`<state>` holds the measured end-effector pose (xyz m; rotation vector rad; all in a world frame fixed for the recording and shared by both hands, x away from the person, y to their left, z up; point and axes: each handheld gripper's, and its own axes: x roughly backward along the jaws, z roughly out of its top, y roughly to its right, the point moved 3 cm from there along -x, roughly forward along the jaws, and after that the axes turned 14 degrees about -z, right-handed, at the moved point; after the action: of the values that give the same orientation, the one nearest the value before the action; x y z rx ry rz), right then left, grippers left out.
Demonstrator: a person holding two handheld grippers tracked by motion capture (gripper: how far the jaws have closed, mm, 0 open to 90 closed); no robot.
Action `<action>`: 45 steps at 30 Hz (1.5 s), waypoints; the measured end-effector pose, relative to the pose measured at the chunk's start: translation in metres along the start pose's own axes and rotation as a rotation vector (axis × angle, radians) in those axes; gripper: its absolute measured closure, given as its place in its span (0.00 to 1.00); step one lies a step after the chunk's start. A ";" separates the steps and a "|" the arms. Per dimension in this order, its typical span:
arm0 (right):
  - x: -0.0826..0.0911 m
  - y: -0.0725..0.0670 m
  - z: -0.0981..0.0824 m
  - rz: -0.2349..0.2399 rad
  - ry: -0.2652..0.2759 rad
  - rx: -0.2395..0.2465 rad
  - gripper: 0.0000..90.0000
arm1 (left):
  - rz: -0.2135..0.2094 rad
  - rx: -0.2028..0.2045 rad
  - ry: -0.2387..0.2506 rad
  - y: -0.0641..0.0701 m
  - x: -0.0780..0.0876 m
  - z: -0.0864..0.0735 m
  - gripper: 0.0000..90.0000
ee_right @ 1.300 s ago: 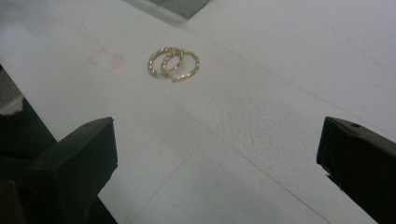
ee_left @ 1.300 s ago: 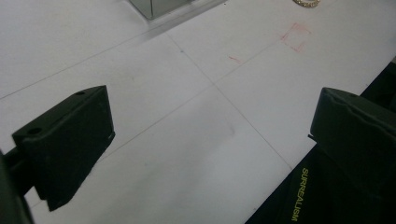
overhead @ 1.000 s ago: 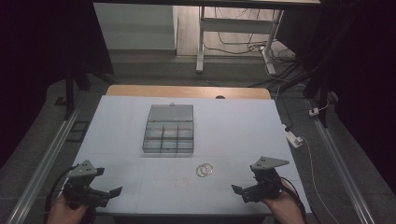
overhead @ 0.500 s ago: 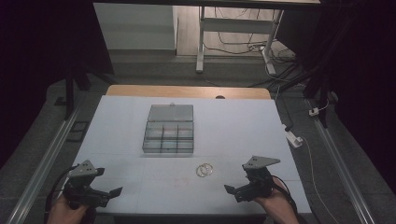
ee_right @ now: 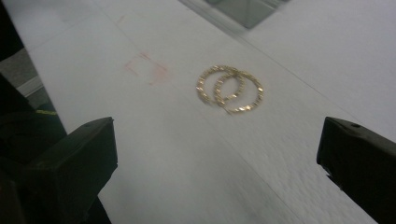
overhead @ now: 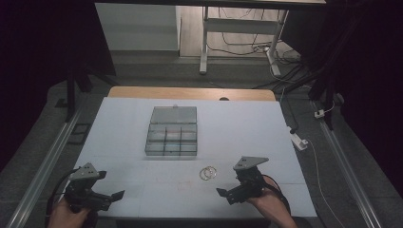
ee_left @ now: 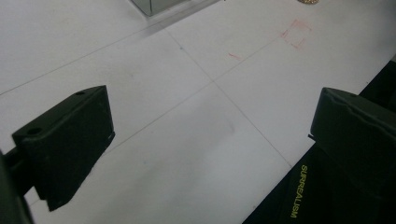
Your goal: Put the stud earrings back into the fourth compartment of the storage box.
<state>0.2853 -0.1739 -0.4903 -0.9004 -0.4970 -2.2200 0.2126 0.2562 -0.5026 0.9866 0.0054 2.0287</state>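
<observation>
Two gold rings (overhead: 207,173) lie overlapping on the white table (overhead: 237,128), just in front of a clear compartment box (overhead: 171,137) with its lid open. In the right gripper view the gold rings (ee_right: 229,88) lie ahead of the wide-apart jaws. My right gripper (overhead: 227,194) is open, low over the table a little right of and nearer than the rings. At the table's near left corner my left gripper (overhead: 113,197) is open over bare table, nothing between its jaws. A corner of the box (ee_left: 154,4) and the rings' edge (ee_left: 308,1) show at the top of the left gripper view.
Faint red marks (ee_right: 145,68) lie on the table left of the rings. The near table edge (ee_left: 280,186) runs just under the left gripper. Metal rails (overhead: 43,166) flank the table, and a white power strip (overhead: 298,141) with cables lies on the floor at the right.
My right gripper has moved left and forward towards the rings, turning its jaws to the left. The left gripper has stayed nearly still.
</observation>
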 end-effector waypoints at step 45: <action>-0.089 -0.057 0.018 0.121 -0.198 0.306 0.08 | -0.007 -0.005 -0.001 0.000 0.000 0.000 0.00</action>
<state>0.2997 -0.0841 -0.5476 -0.9610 -0.8277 -1.8901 0.2123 0.2563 -0.5027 0.9836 0.0038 2.0205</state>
